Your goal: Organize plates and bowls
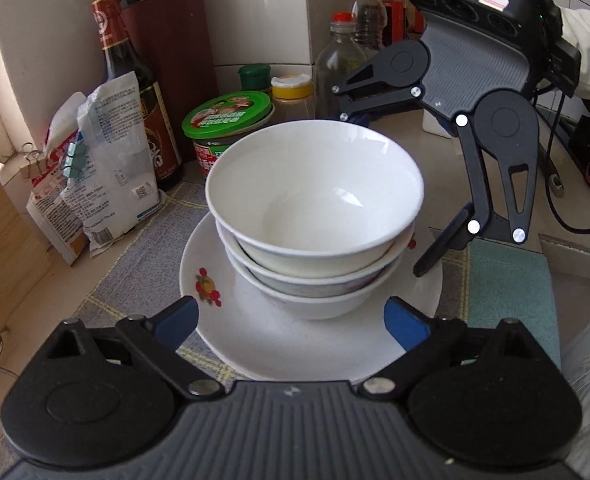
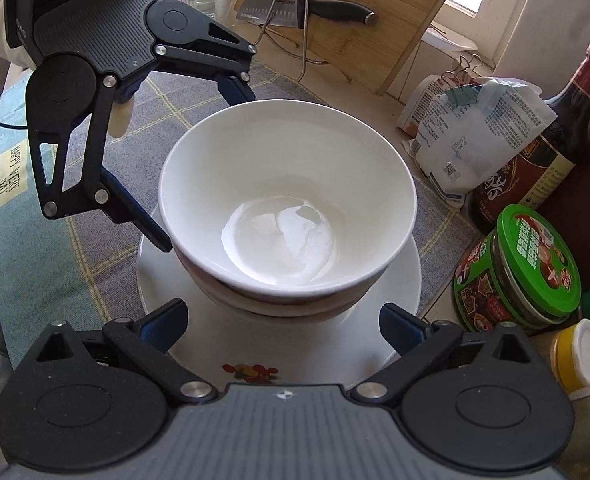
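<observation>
Three white bowls (image 1: 315, 196) (image 2: 287, 192) sit nested in one stack on a white plate (image 1: 295, 344) (image 2: 399, 280) with a red fruit print. The plate rests on a grey checked cloth (image 1: 151, 248). My left gripper (image 1: 291, 322) (image 2: 203, 168) is open, and its blue fingertips (image 1: 179, 320) flank the bottom of the stack without touching it. My right gripper (image 2: 283, 322) (image 1: 387, 194) comes from the opposite side and is open too. Its fingertips (image 2: 401, 326) stand either side of the lowest bowl, above the plate's rim. Nothing is gripped.
Close around the plate stand a green-lidded jar (image 1: 227, 120) (image 2: 527, 268), a dark sauce bottle (image 1: 135, 80) (image 2: 543, 140), clipped paper bags (image 1: 95, 168) (image 2: 475, 128), a yellow-capped jar (image 1: 291, 92) and clear bottles (image 1: 343, 64). A cutting board with a knife (image 2: 307, 10) leans behind. A teal cloth (image 1: 507, 280) lies alongside.
</observation>
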Demonstrator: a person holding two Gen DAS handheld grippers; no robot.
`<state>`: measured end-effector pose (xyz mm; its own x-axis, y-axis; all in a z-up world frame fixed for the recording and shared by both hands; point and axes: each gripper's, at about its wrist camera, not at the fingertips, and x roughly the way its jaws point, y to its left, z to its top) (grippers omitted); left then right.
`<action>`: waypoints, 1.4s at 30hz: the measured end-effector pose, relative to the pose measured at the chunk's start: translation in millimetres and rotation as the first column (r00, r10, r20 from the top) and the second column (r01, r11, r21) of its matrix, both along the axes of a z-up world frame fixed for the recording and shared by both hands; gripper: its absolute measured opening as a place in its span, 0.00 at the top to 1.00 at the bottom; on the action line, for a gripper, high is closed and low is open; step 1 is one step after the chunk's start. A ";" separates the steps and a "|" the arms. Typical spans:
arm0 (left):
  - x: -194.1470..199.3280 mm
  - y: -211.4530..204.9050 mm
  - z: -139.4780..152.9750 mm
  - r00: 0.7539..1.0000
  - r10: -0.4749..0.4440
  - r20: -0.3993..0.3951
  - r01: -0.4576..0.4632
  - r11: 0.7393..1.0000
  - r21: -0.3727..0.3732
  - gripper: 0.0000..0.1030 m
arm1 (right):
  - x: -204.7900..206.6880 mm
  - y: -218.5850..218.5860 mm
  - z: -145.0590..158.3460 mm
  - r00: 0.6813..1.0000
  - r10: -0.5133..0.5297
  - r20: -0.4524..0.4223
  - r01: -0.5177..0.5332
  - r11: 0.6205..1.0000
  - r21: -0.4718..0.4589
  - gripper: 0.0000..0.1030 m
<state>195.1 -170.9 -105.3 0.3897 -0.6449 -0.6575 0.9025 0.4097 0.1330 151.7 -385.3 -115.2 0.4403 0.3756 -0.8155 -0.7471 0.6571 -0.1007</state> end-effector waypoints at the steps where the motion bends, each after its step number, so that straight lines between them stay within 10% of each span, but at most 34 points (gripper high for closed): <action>1: -3.9 4.3 2.2 0.999 0.029 0.025 -0.029 1.000 -0.012 0.04 | -2.5 -0.4 1.5 1.000 -0.018 0.004 0.018 1.000 0.003 0.00; 6: -23.7 28.0 19.1 0.980 0.167 0.108 -0.151 0.979 -0.136 0.00 | -19.7 7.6 18.9 0.986 -0.161 0.033 0.161 0.987 -0.002 0.00; 12: -38.9 57.7 28.3 0.971 0.238 -0.017 -0.232 0.930 -0.286 0.01 | -43.1 32.6 42.4 0.912 -0.409 0.031 0.408 0.912 0.032 0.00; 27: -92.3 110.7 57.0 0.861 0.491 -0.137 -0.509 0.837 -0.202 0.01 | -131.2 102.4 75.0 0.529 -0.847 0.057 0.837 0.531 0.128 0.00; 42: -118.6 121.2 69.4 0.848 0.520 -0.102 -0.530 0.829 -0.180 0.01 | -168.2 121.9 78.3 0.381 -0.924 0.031 0.896 0.377 0.234 0.00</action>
